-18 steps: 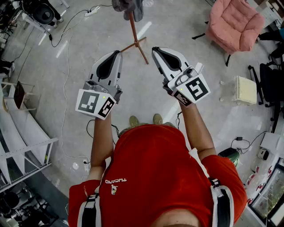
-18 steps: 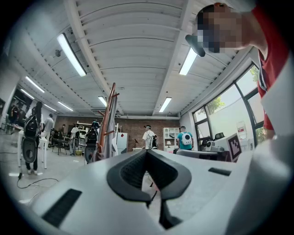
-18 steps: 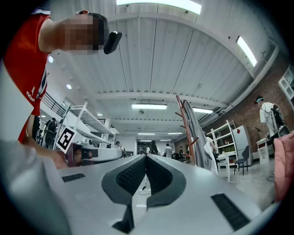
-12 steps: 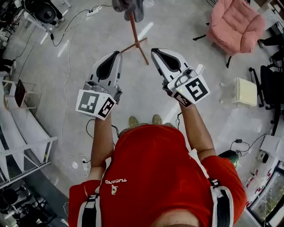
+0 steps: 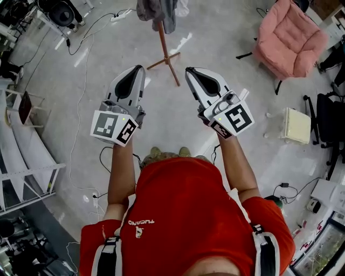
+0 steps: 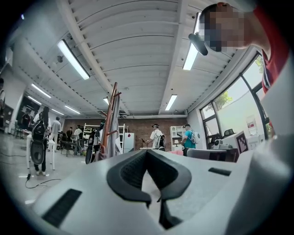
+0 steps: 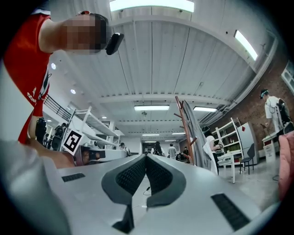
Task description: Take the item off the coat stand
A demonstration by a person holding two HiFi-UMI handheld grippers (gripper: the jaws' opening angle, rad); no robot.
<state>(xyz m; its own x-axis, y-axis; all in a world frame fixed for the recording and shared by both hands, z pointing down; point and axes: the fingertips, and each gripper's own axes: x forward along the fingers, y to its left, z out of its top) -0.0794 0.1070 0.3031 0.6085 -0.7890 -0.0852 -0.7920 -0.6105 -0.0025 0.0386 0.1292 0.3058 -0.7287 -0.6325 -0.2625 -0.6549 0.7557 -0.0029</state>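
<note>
Well short of the stand, the left tongs (image 5: pixel 141 67) are held out in front of the person with their tips pressed together and nothing between them. Their own view shows the two dark pads meeting at a point and only open room beyond.

Ahead of both hands is the stand (image 5: pixel 163 46), a reddish wooden pole upright on splayed legs on the floor (image 5: pixel 97 81). From the head view it runs away towards the top of the picture. The garment (image 5: pixel 156 9), grey cloth, hangs from the upper end of the stand and drapes down along the pole, so its long axis is vertical, like the pole's. It is beyond the tips of both tongs and well apart from them.

On the other side of the stand's line, the right tongs (image 5: pixel 188 70) match the left. They are closed tip to tip and empty, as their own view confirms.

The stand is roughly midway between the two tips, so I judge neither hand plainly nearer. The left tip looks perhaps slightly closer to the cloth and the right slightly closer to the stand's foot. Reaching the garment seems to call first for closing the gap straight ahead and upward. One pair of tongs would then have to open, since shut pads cannot take hold of hanging cloth.
</note>
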